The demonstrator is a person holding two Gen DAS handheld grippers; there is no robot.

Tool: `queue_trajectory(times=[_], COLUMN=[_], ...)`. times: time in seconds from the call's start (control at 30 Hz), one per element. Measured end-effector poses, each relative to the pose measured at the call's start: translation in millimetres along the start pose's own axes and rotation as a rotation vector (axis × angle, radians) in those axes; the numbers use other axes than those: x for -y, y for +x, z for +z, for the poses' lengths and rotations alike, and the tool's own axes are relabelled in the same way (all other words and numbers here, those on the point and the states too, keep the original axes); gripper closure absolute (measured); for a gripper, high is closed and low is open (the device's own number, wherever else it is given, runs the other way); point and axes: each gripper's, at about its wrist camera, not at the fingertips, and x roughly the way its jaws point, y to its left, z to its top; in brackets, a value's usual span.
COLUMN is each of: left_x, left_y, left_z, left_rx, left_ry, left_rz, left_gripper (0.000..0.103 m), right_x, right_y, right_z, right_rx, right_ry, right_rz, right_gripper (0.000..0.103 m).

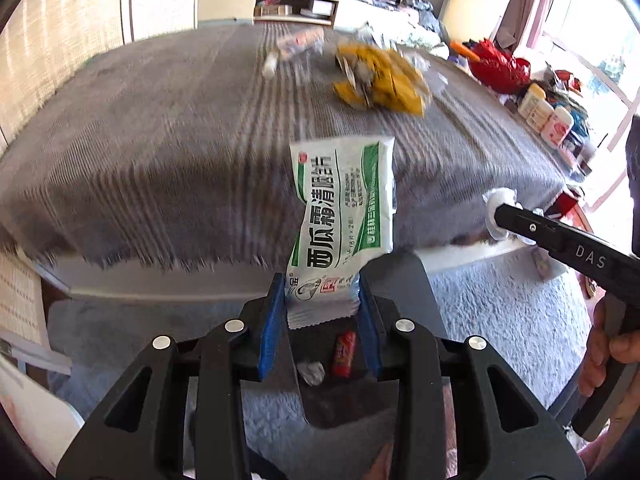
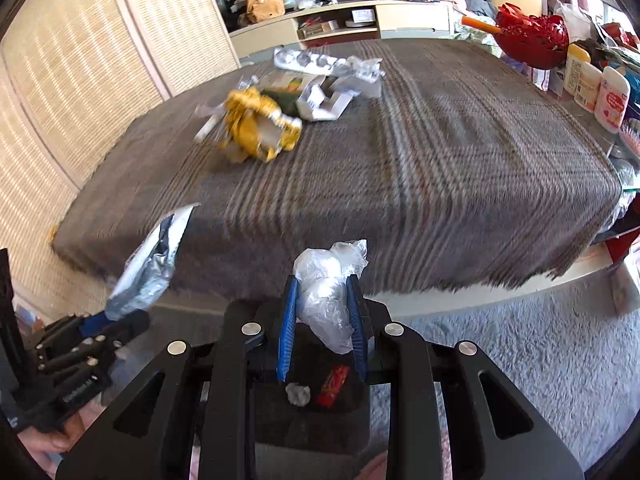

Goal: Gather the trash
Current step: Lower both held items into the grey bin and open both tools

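From the left wrist view, the left tongs (image 1: 322, 300) are closed on the lower end of a white and green sachet (image 1: 342, 208) with printed characters, and the sachet stands up from the blue pads (image 1: 272, 320), just in front of the near edge of the tabletop (image 1: 160, 152). The tabletop is covered by a grey striped cloth. Far on it lie a crumpled yellow wrapper (image 1: 380, 80) and, behind it, a blurred clear blister pack (image 1: 300, 46). Below the tongs there is a dark bin (image 1: 344, 400) on a pale fluffy carpet (image 1: 500, 320), and inside it lie a red wrapper (image 1: 344, 354) and a small grey crumpled piece (image 1: 311, 372). At the right, the right tongs (image 1: 498, 216) enter as a black bar holding something white at the tip (a hand (image 1: 600, 356) grips the handle below).

From the right wrist view, the right tongs (image 2: 324, 308) are nearly closed on a crumpled clear plastic bag (image 2: 326, 288), which bulges above and below the blue pads (image 2: 288, 328). The same bin (image 2: 312, 420) is directly under them, with the red wrapper (image 2: 333, 386) and the grey piece (image 2: 298, 394) inside. At the lower left, the left tongs (image 2: 100, 320) hold the sachet (image 2: 150, 264), seen here from its silver side. On the tabletop (image 2: 440, 160) remain the yellow wrapper (image 2: 256, 128), a torn white box (image 2: 324, 100) beside it and the blister pack (image 2: 308, 60) further back. Bottles (image 2: 600, 92) and a red bowl (image 2: 532, 36) stand along the right edge.
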Motion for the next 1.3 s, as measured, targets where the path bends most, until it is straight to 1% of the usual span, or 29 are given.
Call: queue_trajectory(times=[0.1, 0.27, 0.33, 0.43, 0.5, 0.6, 0.77, 0.9, 0.97, 1.0, 1.03, 1.07, 1.1, 1.17, 1.2, 1.23, 1.27, 1.3], left_x=[3.0, 10.5, 13.4, 13.7, 11.4, 10.1, 16.2, 17.5, 17.9, 18.2, 18.4, 18.1, 17.8, 15.1, 14.3, 11.9, 10.1, 9.6], left_y=[8.4, 19.5, 24.6, 34.6, 42.1, 49.6, 55.0, 57.5, 58.1, 58.5, 58.8, 58.9, 59.3, 57.0, 56.0, 53.2, 51.6, 51.0], left_z=[-13.5, -31.7, -39.5, -49.0, -54.2, -60.1, -63.0, -62.6, -62.0, -61.6, -62.0, -62.5, -64.1, -64.3, -63.9, -64.1, -63.4, -63.1], left_rx=[-0.031, -0.056, -0.072, -0.097, -0.110, -0.134, -0.152, -0.161, -0.167, -0.168, -0.168, -0.168, -0.168, -0.165, -0.163, -0.160, -0.156, -0.153], left_ry=[0.002, 0.027, 0.041, 0.034, 0.036, 0.034, 0.062, 0.056, 0.048, 0.046, 0.045, 0.044, 0.044, 0.044, 0.044, 0.044, 0.044, 0.045], left_rz=[-0.010, -0.007, -0.006, -0.012, 0.003, -0.004, -0.034, -0.044, -0.046, -0.044, -0.042, -0.038, -0.033, -0.022, -0.018, -0.014, -0.008, -0.003], left_gripper=[0.072, 0.073, 0.076, 0.078, 0.079, 0.079, 0.078, 0.072, 0.069, 0.064, 0.060, 0.060, 0.057, 0.050, 0.045, 0.038, 0.035, 0.030], right_x=[-1.7, -3.0, -3.4, -4.4, -6.3, -9.0, -14.6, -14.2, -13.6, -12.8, -10.8, -10.2, -9.5, -6.9, -5.5, -3.7, -3.0, -2.1], right_y=[4.9, 17.5, 24.3, 31.6, 36.6, 42.6, 50.6, 51.7, 51.3, 50.8, 49.4, 49.1, 48.9, 48.5, 48.4, 48.1, 47.9, 47.5], right_z=[-10.8, -28.2, -35.5, -43.1, -48.6, -53.2, -57.9, -57.6, -56.2, -55.3, -54.9, -54.6, -54.3, -53.5, -53.3, -53.3, -53.5, -53.7], right_rx=[-0.020, -0.065, -0.085, -0.108, -0.122, -0.139, -0.163, -0.163, -0.161, -0.159, -0.149, -0.146, -0.147, -0.147, -0.146, -0.145, -0.144, -0.141], right_ry=[-0.002, 0.002, 0.006, 0.005, 0.001, -0.006, 0.002, 0.019, 0.024, 0.030, 0.044, 0.048, 0.049, 0.053, 0.057, 0.060, 0.061, 0.061], right_rz=[-0.012, -0.015, -0.014, -0.017, -0.024, -0.024, -0.003, 0.020, 0.025, 0.027, 0.030, 0.027, 0.023, 0.014, 0.010, 0.003, -0.003, -0.013], right_gripper=[0.077, 0.077, 0.077, 0.077, 0.077, 0.077, 0.075, 0.074, 0.066, 0.053, 0.043, 0.043, 0.043, 0.041, 0.040, 0.035, 0.028, 0.023])
